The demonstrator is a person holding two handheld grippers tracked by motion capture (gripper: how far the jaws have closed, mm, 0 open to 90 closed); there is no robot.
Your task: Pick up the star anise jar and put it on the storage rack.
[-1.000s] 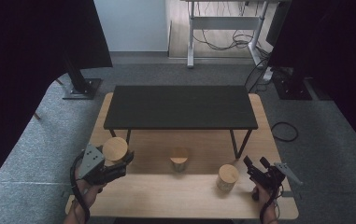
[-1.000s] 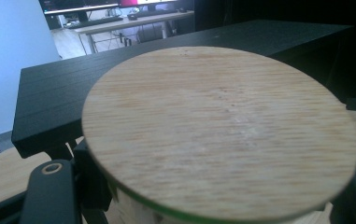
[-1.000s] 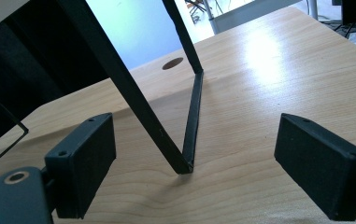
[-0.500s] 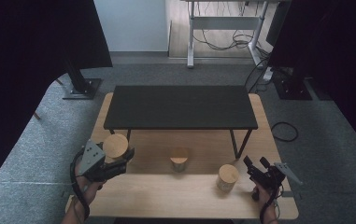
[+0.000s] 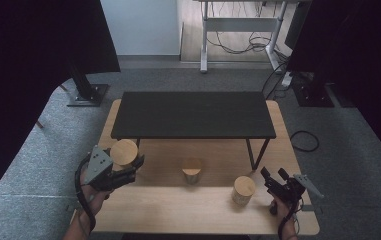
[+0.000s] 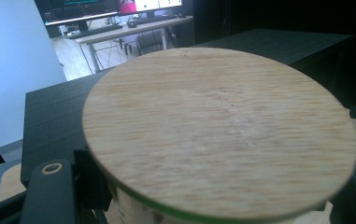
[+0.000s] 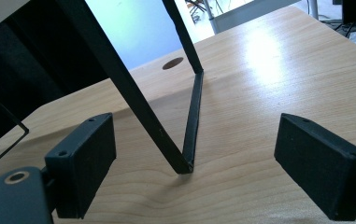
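The left gripper (image 5: pixel 128 169) is clamped on a wooden cylinder (image 5: pixel 124 152), held just off the front left corner of the black shelf (image 5: pixel 193 115) above the wooden table (image 5: pixel 178 210). The right gripper (image 5: pixel 274 176), jaws apart and holding nothing, rests near the table's right edge, just beside another cylinder (image 5: pixel 243 189). A third cylinder (image 5: pixel 192 169) stands between them, with bare tabletop along the front.

Three cylinders (image 5: pixel 192 169) before raised shelf (image 5: pixel 193 115)

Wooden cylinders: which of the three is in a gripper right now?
The leftmost cylinder, clamped in the left gripper. The middle cylinder and right cylinder stand free on the table.
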